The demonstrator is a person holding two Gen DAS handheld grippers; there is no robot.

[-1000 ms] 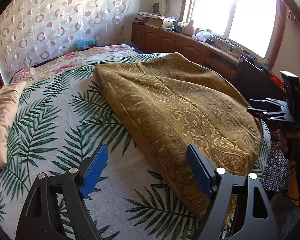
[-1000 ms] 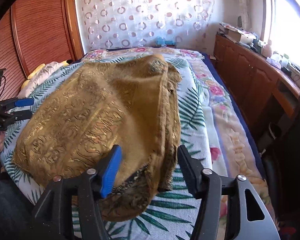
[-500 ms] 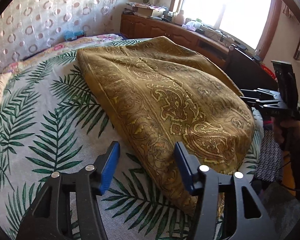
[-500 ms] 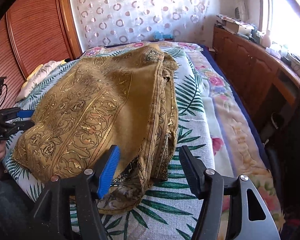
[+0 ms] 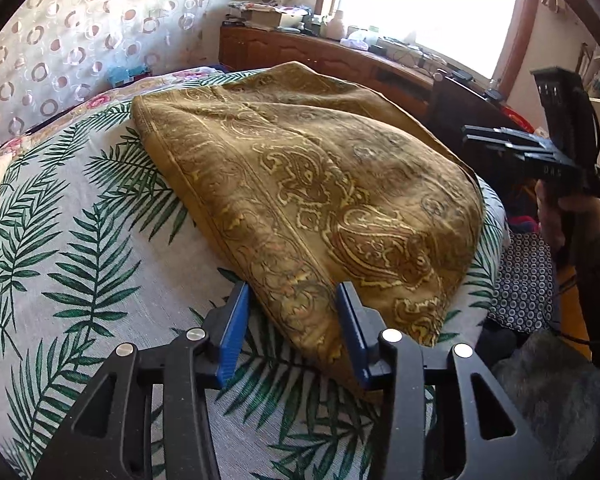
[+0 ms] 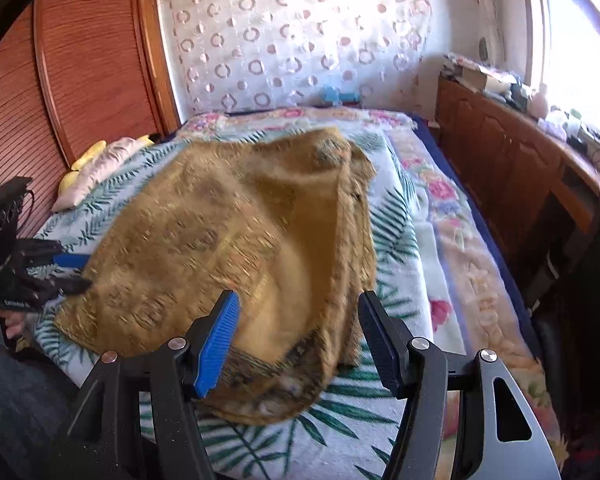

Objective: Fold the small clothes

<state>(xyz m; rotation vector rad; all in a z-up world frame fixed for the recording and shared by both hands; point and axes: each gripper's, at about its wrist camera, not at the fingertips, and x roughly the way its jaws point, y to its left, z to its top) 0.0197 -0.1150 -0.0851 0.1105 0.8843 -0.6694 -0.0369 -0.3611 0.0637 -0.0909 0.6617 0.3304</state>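
Only rightward: pillow (image 6: 100,168) beside cloth (image 6: 236,256).

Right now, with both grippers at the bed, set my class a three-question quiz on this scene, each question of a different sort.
1. True or false: the left gripper is shut on the cloth.
2. Multiple choice: the cloth lies on A) a plain white sheet, B) a palm-leaf sheet, C) a wooden floor.
3. Fill in: the right gripper has its fingers spread at the cloth's near ____.

Key
1. False: its jaws are open, with the cloth's near corner between them.
2. B.
3. Edge. That view is blurred, so contact cannot be told.
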